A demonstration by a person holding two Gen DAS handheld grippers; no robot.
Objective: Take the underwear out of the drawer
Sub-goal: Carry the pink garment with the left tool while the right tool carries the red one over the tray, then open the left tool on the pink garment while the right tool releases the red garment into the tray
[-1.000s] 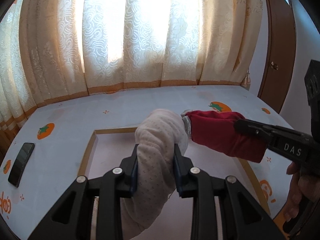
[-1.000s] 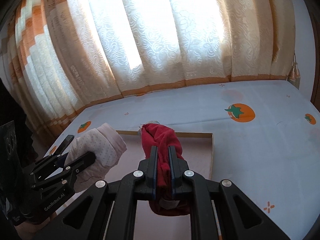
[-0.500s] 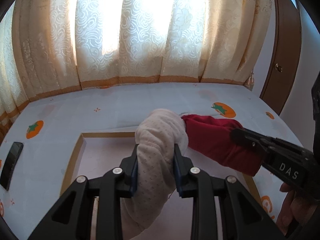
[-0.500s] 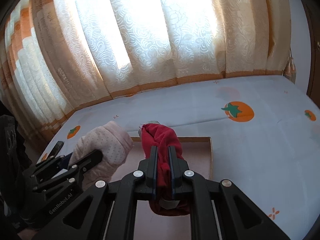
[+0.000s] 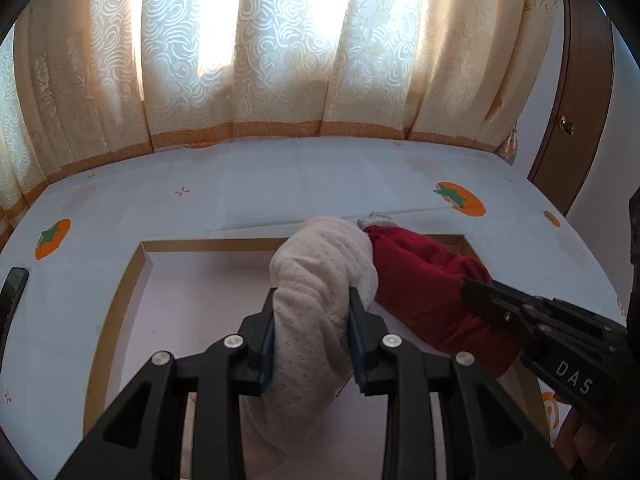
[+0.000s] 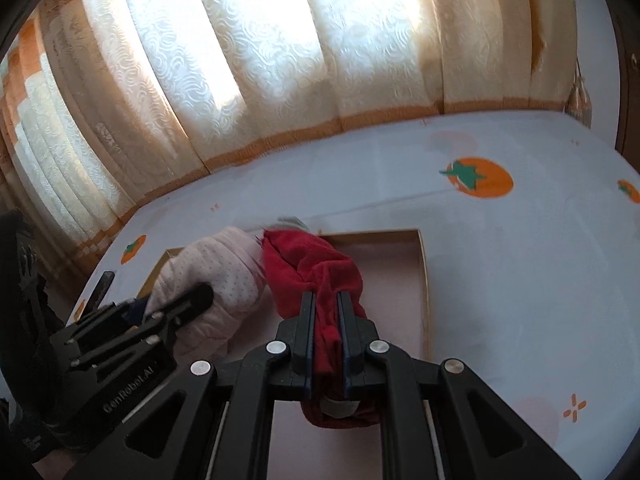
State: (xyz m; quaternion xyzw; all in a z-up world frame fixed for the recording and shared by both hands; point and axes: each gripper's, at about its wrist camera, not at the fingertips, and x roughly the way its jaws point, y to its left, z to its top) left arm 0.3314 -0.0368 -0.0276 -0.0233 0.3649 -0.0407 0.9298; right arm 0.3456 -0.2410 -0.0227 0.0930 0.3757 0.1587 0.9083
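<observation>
Red underwear [image 6: 316,276] long axis pointing away, right claw [image 6: 325,312] opening around it, left claw [image 5: 312,304] gripping pink underwear [image 5: 320,264].

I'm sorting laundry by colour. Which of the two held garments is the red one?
The red garment clamped in the right gripper. The left gripper holds the pale pink dotted garment beside it.

Both wrist cameras look steeply down, close — sharing the drawer [image 5: 120,288].
</observation>
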